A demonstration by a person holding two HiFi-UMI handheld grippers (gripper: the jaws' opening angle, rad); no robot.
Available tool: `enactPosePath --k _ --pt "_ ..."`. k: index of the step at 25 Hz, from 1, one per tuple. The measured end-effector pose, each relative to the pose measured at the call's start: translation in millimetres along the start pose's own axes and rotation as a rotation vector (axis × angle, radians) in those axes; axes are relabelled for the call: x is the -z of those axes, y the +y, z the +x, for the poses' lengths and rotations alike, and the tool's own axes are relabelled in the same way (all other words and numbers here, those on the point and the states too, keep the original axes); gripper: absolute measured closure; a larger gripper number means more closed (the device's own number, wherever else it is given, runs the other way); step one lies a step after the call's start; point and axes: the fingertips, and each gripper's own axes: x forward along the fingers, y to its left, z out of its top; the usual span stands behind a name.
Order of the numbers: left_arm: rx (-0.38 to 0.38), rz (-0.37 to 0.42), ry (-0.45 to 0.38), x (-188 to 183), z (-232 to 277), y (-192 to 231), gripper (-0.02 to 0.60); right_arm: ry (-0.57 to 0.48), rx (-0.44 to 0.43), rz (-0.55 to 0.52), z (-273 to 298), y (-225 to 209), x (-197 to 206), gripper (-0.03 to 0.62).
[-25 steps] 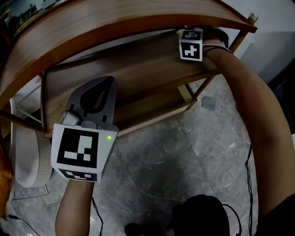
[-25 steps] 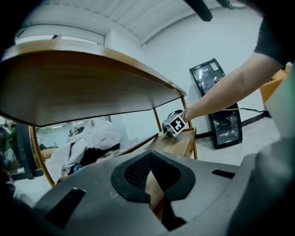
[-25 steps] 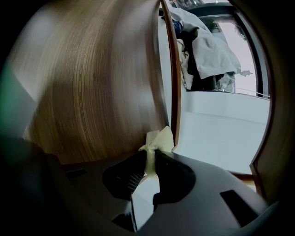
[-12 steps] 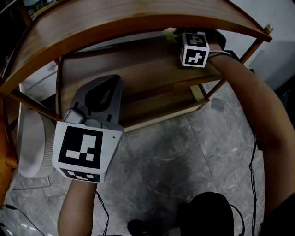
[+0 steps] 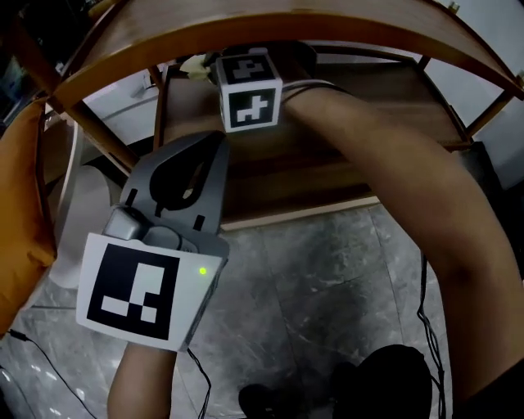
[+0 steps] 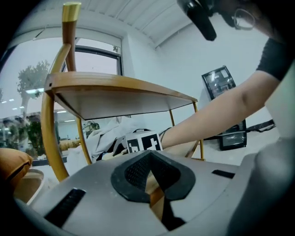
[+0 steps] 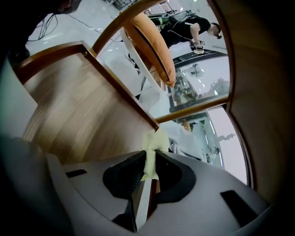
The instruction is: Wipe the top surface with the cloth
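A wooden shelf unit has a curved top board [image 5: 270,24] and a lower shelf [image 5: 327,155] under it. My right gripper [image 7: 148,166] reaches in beneath the top board, its marker cube [image 5: 250,90] over the left part of that shelf. It is shut on a pale yellow cloth [image 7: 152,152], which peeks out at the shelf's left end [image 5: 195,65]. The shelf's wood grain [image 7: 78,106] lies just ahead of the jaws. My left gripper [image 5: 190,151] hangs in front of the shelf unit, shut, with nothing in it; it also shows in the left gripper view [image 6: 152,173].
An orange cushion [image 5: 20,204] and a white round object [image 5: 82,204] stand left of the shelf unit. Grey marble floor [image 5: 327,278] with cables lies below. Thin brass-coloured legs [image 6: 50,138] hold the boards. A monitor [image 6: 216,83] stands in the background.
My right gripper has slid with the cloth from the right end of the lower shelf to its left end. The left gripper has stayed roughly in place, still shut.
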Motion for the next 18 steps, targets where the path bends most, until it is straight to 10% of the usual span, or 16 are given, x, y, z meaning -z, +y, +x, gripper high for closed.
enactPosePath --k 18 --pt "-0.059 0.035 0.006 26 1 24 0.571 0.010 0.029 -0.010 43 8 -33 0.528"
